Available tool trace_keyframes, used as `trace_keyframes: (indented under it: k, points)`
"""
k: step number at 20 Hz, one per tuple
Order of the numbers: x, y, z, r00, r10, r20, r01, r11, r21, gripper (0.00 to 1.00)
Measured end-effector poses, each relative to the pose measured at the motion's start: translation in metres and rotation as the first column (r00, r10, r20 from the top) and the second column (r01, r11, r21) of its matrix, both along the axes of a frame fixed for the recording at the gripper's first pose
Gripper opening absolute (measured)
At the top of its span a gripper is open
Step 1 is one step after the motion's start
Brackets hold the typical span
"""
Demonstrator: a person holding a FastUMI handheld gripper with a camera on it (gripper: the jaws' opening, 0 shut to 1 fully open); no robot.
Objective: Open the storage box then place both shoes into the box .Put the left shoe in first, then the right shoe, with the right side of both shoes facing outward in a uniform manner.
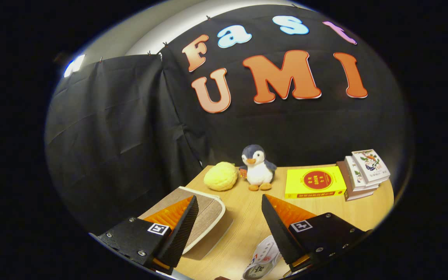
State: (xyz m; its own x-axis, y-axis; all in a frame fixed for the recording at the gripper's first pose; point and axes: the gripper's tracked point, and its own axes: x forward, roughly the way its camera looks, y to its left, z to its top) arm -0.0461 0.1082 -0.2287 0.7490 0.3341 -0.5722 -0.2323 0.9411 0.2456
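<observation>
Two fingers of my gripper (230,217) stand wide apart over the wooden table (247,221), holding nothing. The storage box (204,216) lies closed under and just past my left finger, which hides part of its lid; one shoe (262,261) peeks out beside my right finger, mostly cut off, and I cannot tell which shoe it is. Beyond sit a yellow plush (221,176), a penguin toy (257,167), a yellow book (314,182) and stacked books (362,173).

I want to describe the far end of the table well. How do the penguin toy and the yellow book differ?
The penguin toy stands upright; the yellow book lies flat. The penguin toy is soft, rounded, grey and white; the yellow book is flat and rectangular with a red circle. Both rest on the wooden table, beyond the open gripper, which holds nothing.
</observation>
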Motion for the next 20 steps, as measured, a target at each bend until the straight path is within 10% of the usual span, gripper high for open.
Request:
trace_keyframes:
  k: [20]
  points:
    - [-0.056,0.102,-0.13,0.811,0.162,-0.562,0.077,0.923,0.378,0.97]
